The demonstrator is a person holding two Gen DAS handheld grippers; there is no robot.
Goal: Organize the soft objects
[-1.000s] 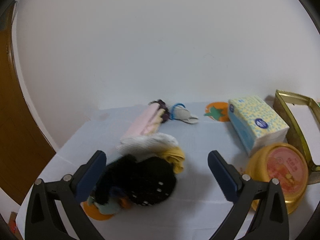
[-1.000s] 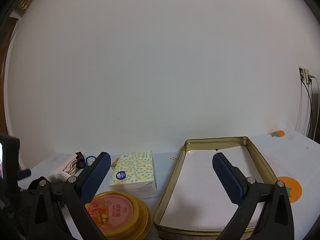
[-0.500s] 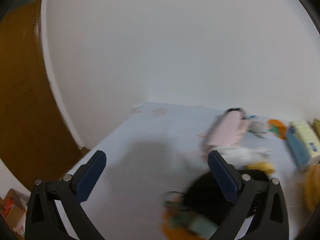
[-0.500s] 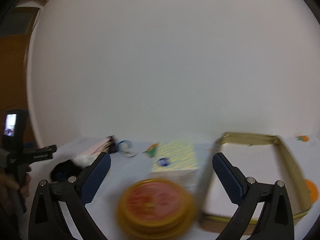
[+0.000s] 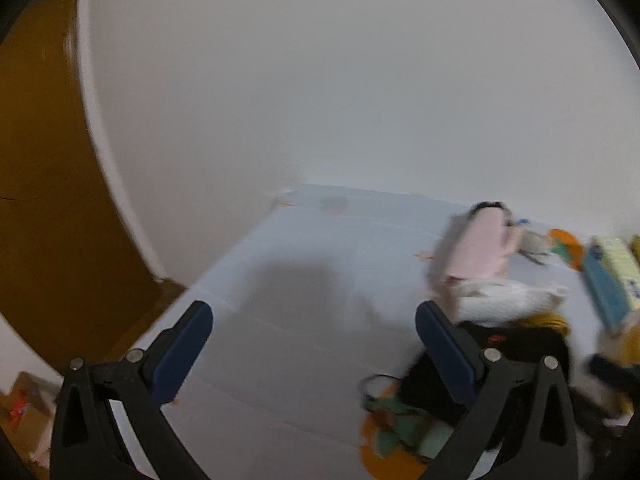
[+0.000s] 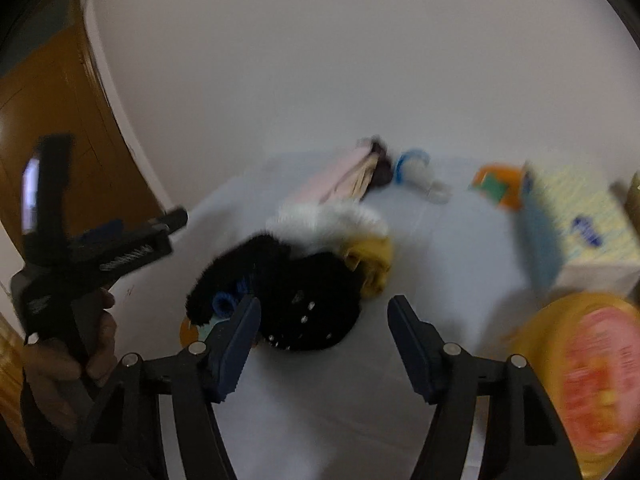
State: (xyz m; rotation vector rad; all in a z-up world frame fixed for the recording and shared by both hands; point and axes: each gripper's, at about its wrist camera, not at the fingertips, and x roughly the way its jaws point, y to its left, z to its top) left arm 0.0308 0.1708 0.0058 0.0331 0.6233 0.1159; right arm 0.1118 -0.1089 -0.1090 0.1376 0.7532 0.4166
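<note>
Right gripper [image 6: 322, 330]: I'm closing its jaws now, about half open, nothing between the pads yet; the black fuzzy item [image 6: 296, 292] is sitting just beyond the tips.
Left gripper [image 5: 312, 344]: I'm holding it wide open over bare tablecloth [image 5: 304, 280], gripping nothing.
Soft pile: black item, white fluffy piece [image 6: 332, 216] and yellow cloth [image 6: 372, 260] are touching in one heap mid-table; pink folded cloth [image 6: 340, 176] is lying just behind.
Others: tissue box [image 6: 580, 220] and round yellow tin [image 6: 580, 376] are sitting to the right, blurred.
Hand [image 6: 72, 356]: it's gripping the left tool's handle, seen at left edge.
</note>
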